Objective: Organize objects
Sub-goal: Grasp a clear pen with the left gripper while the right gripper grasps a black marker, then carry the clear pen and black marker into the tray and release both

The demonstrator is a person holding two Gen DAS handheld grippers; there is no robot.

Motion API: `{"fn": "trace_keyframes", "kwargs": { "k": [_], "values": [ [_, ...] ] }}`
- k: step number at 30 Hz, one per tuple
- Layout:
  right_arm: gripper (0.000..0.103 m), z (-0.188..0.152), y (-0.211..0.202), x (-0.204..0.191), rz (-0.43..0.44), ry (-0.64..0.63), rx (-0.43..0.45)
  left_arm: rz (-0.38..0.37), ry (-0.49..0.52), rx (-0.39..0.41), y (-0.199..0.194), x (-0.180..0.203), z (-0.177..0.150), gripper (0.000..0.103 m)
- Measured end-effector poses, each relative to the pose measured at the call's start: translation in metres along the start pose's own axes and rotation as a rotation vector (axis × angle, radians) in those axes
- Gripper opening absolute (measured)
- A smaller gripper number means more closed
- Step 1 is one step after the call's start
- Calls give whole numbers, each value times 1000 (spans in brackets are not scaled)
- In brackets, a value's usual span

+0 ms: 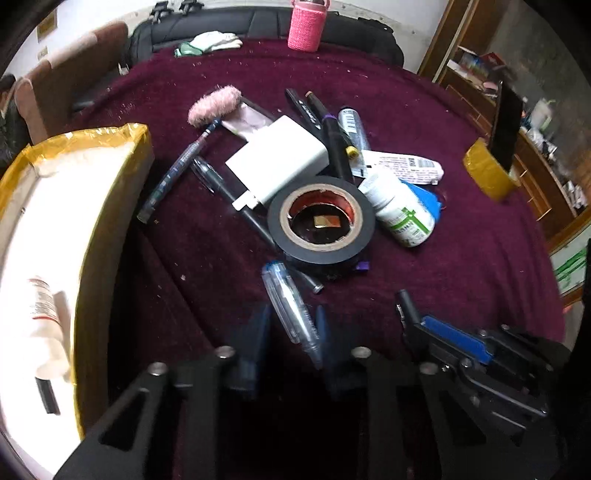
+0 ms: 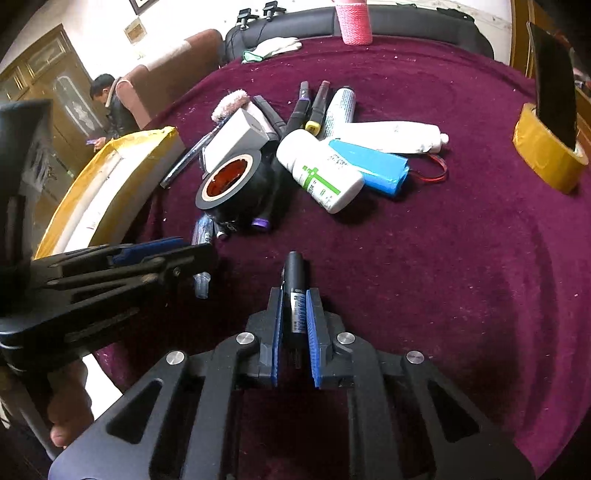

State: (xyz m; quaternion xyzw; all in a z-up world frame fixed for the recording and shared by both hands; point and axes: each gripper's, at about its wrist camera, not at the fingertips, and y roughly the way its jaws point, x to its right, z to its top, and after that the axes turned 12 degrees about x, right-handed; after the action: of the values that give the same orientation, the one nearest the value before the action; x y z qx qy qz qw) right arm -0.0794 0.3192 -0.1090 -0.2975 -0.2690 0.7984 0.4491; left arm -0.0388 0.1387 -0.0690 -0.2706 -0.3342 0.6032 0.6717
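A pile of objects lies on the maroon cloth: a black tape roll (image 1: 320, 218) (image 2: 232, 181), a white charger block (image 1: 277, 159), a white pill bottle (image 1: 400, 206) (image 2: 319, 170), pens and markers. My left gripper (image 1: 290, 325) is open around a clear blue pen (image 1: 291, 312) that lies between its fingers; it also shows in the right wrist view (image 2: 147, 258). My right gripper (image 2: 295, 314) is shut on a black marker (image 2: 295, 284) held above the cloth; it also shows in the left wrist view (image 1: 443, 332).
A yellow-taped cardboard box (image 1: 85, 206) (image 2: 110, 177) stands at the left and holds a white tube (image 1: 48, 314). A yellow tape roll (image 1: 491, 170) (image 2: 546, 147) with a dark phone in it sits at the right. A pink bottle (image 1: 306, 24) stands at the far edge.
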Motion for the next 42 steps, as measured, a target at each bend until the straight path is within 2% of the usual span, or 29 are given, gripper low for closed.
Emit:
{"fn": "trace_keyframes", "kwargs": {
  "k": [2, 4, 9, 14, 16, 18, 23, 29, 32, 37, 40, 42],
  "values": [
    [12, 1, 1, -4, -10, -5, 3, -9, 18, -14, -3, -2, -3, 9],
    [12, 3, 5, -9, -6, -19, -7, -50, -11, -35, -12, -14, -9, 9],
    [13, 1, 6, -16, -26, -54, 16, -88, -96, -32, -17, -36, -15, 9],
    [12, -1, 4, -20, -46, -83, 31, -56, -58, -2, -12, -27, -10, 9],
    [12, 0, 2, -15, -5, -41, 27, -53, -79, 3, -16, -28, -12, 9],
    [12, 1, -3, -15, 58, 0, 26, -84, -122, 24, -24, -35, -13, 9],
    [12, 4, -22, -28, 130, 10, 76, -114, -214, 36, -55, -53, -15, 9],
    [12, 23, -30, -65, 270, -17, 84, -52, -269, 82, -107, -97, -7, 9],
    [12, 34, -19, -90, 350, -22, 51, 18, -329, 104, -123, -135, -8, 9],
    [12, 51, 6, -141, 410, -98, 40, 117, -396, 102, -124, -181, -14, 9],
    [12, 65, 30, -164, 417, -136, 15, 174, -408, 89, -114, -202, -19, 9],
    [12, 74, 46, -176, 407, -163, 9, 183, -423, 69, -106, -215, -23, 9]
  ]
}}
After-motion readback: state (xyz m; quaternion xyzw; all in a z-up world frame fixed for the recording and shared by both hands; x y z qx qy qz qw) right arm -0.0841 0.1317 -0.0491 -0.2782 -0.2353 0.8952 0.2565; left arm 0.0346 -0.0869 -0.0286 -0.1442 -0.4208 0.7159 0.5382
